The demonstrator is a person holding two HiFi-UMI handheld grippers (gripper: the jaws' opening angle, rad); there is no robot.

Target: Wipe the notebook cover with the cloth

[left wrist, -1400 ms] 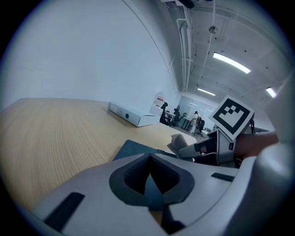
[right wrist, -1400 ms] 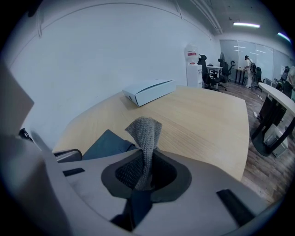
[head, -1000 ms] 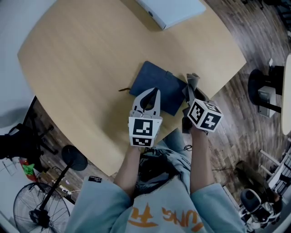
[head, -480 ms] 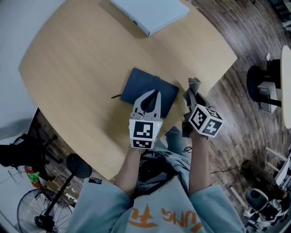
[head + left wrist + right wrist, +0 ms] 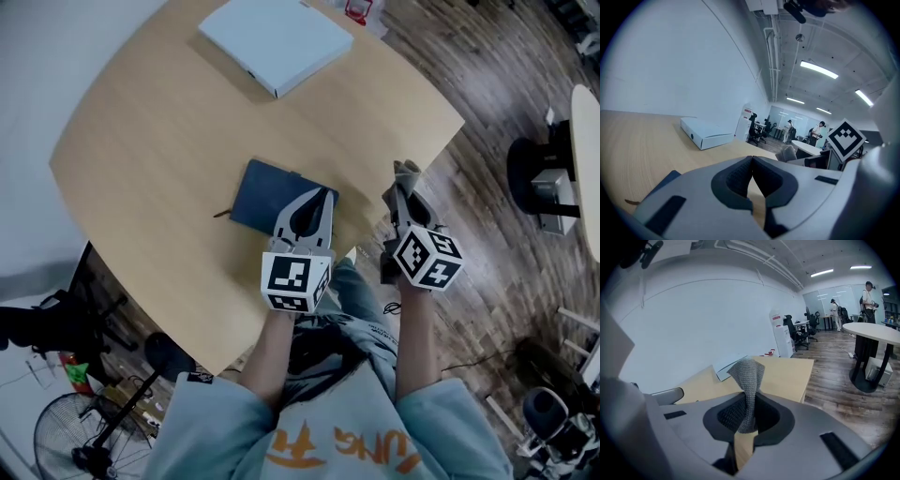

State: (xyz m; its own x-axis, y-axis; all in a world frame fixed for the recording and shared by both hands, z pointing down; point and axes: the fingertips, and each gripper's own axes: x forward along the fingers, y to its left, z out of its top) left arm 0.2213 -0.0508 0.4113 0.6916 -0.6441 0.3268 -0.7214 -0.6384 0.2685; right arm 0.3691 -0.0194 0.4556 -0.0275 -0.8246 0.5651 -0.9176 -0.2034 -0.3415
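Notebook [image 5: 267, 195] lies closed on the desk [image 5: 159, 141] in the head view. It is dark blue and near the edge on my side. My left hand-held gripper [image 5: 324, 193] hangs over its near right corner. My right hand-held gripper [image 5: 403, 192] is at the desk edge, apart from the notebook, with the grey cloth [image 5: 406, 174] standing up from its tip. A white box [image 5: 275, 39] lies at the far side.

In the left gripper view the jaws are pressed together with nothing between them. A corner of the notebook shows low at the left.

In the right gripper view the jaws pinch the knitted cloth, and its free end sticks up.

I judge that wiping is not yet begun, because the cloth does not touch the cover. The next move calls for bringing the cloth over the notebook and lowering it flat on the cover. I can read no brand or writing; only the square markers on the cubes show.
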